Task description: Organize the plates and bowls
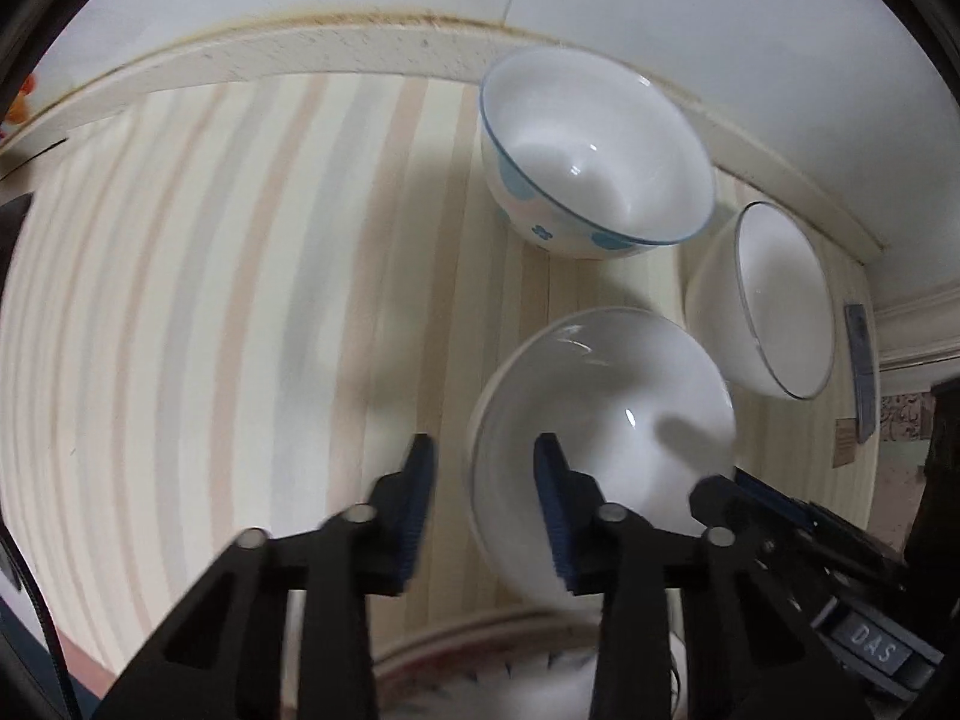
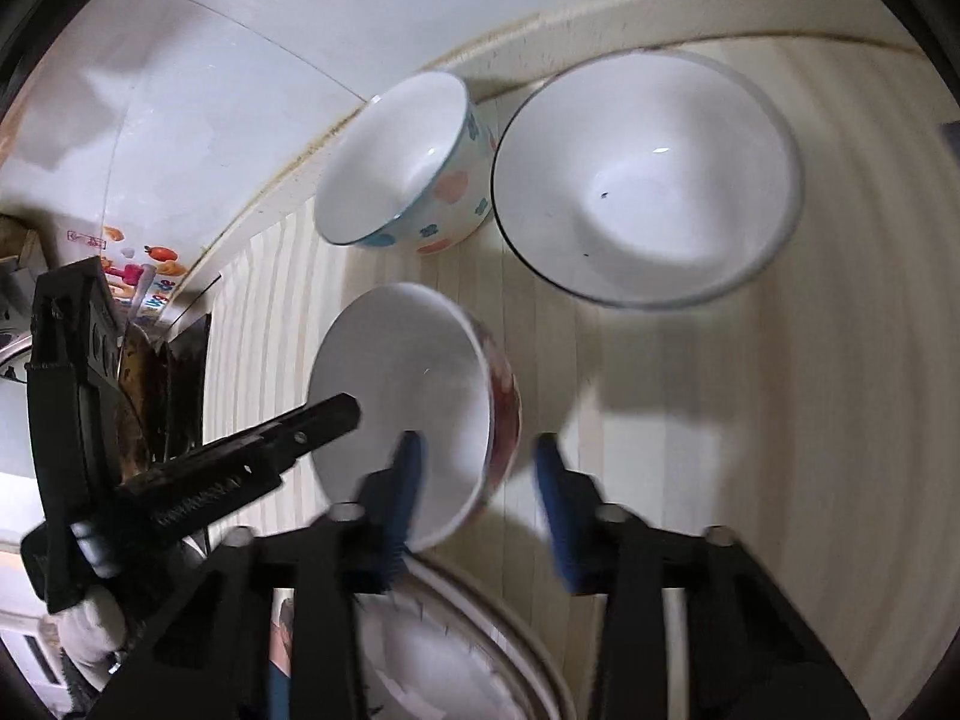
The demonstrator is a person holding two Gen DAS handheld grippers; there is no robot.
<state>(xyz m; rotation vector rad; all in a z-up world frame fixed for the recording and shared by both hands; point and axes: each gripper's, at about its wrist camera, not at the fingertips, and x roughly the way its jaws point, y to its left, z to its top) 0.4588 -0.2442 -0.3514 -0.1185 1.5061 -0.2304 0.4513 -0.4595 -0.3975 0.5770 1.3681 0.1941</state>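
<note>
Both grippers straddle one bowl's rim, jaws partly apart.

Left gripper (image 1: 483, 450) and right gripper (image 2: 477, 450) each have opposite edges of the white ceramic bowl with red outside pattern (image 2: 414, 384) between blue pads, contact unclear. It sits on the striped table (image 1: 210, 300), near a blue-flowered bowl (image 1: 594, 156), a dark-rimmed white bowl (image 2: 648, 180) and a patterned plate (image 2: 456, 654).

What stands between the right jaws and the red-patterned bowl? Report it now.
Nothing visible. The right gripper straddles the red-patterned bowl at its wall, jaws either side; the left gripper straddles the opposite rim. The dotted bowl and dark-rimmed bowl sit farther back.
</note>
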